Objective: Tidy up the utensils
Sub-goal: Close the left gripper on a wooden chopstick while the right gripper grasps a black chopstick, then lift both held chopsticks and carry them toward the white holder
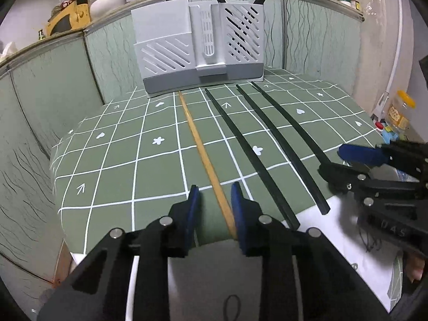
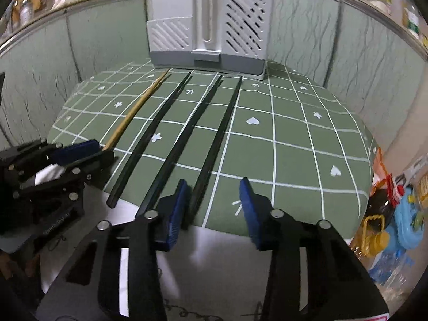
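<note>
A wooden chopstick (image 1: 198, 144) and three black chopsticks (image 1: 248, 144) lie side by side on the green checked tablecloth (image 1: 120, 160), pointing at a grey utensil holder (image 1: 198, 45) at the back. The holder's right compartment has dark chopsticks standing in it. My left gripper (image 1: 214, 200) is open with its blue pads on both sides of the wooden chopstick's near end. My right gripper (image 2: 214, 203) is open at the table's front edge; the near end of the rightmost black chopstick (image 2: 214, 139) lies between its pads, close to the left one.
Green padded panels (image 1: 53, 85) wall the table at the back and sides. Bottles and a yellow-lidded jar (image 1: 401, 112) stand off the table's right side. Pots and clutter (image 1: 107, 0) sit on the ledge behind the panels.
</note>
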`<state>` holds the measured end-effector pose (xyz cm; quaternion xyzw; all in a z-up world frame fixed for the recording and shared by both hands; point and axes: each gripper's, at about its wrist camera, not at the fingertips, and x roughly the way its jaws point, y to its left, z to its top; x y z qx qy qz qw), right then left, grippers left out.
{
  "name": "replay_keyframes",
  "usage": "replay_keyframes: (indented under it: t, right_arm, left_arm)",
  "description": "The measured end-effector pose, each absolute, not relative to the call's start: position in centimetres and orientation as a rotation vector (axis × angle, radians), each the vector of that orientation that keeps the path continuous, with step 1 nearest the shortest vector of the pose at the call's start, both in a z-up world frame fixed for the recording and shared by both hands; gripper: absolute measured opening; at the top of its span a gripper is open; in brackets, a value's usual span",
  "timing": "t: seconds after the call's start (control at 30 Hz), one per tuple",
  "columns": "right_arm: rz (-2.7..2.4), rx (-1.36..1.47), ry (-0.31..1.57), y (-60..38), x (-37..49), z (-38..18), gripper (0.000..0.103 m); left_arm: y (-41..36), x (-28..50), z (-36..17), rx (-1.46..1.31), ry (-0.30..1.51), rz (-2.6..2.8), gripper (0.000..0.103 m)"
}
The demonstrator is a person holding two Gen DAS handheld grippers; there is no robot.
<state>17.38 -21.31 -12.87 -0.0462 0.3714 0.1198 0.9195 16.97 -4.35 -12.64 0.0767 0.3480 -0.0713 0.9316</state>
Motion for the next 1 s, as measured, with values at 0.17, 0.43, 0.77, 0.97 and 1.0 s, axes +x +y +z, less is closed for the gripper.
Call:
replay_keyframes:
  t: [0.17,0.43,0.77,0.97,1.0]
  right_arm:
    - [0.208,-0.055,0.748,-21.6,17.0,-12.9,0.021]
    - [0.185,0.014,0.748,-22.2,17.2,-13.0,0.006]
    - [0.209,0.014,0.739,-23.0,16.4,-11.7,0.006]
    - [0.219,0.020,0.738,-23.9,16.2,-10.1,0.006]
    - [0.220,0.023,0.734,-24.1,16.1,-9.8,0.006]
  left_arm:
    - [-3.7,17.1,-12.7,0.116,0.701,-0.098,0.008]
    - [-3.4,17.1,-12.7,0.086,0.693,-0.089,0.008]
    - [-1.9,16.7,-11.3,0.047,0.697,-0.111,0.008]
    - [-0.9,16.2,-9.5,0.048,0.686,-0.131,0.008]
    - [-0.7,16.2,-9.1,0.043,0.684,-0.134,0.008]
